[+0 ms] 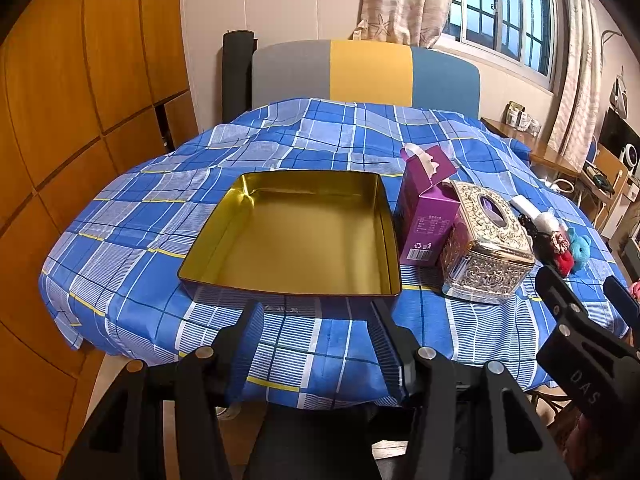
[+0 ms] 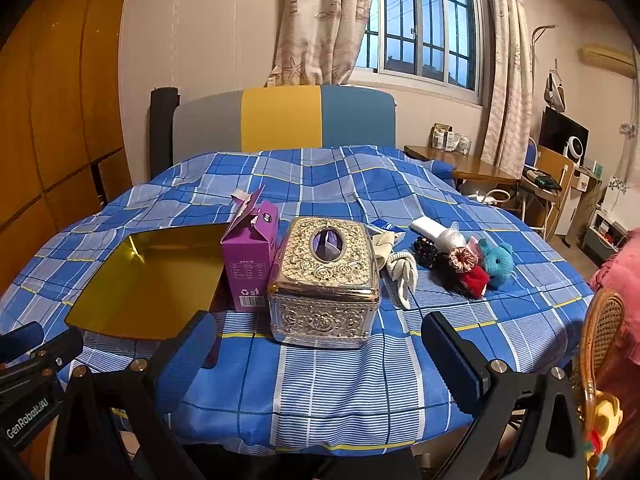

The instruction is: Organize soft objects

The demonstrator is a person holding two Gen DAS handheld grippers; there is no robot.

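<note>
Toys near table's right edge; we reach with spread, empty right gripper, left gripper also open, tin empty.

- We are holding our left gripper tilted downward, its jaws standing apart with nothing between them.
- We are holding our right gripper at its 3 o'clock, jaws spread wide and gripping nothing, also angled downward.
</note>
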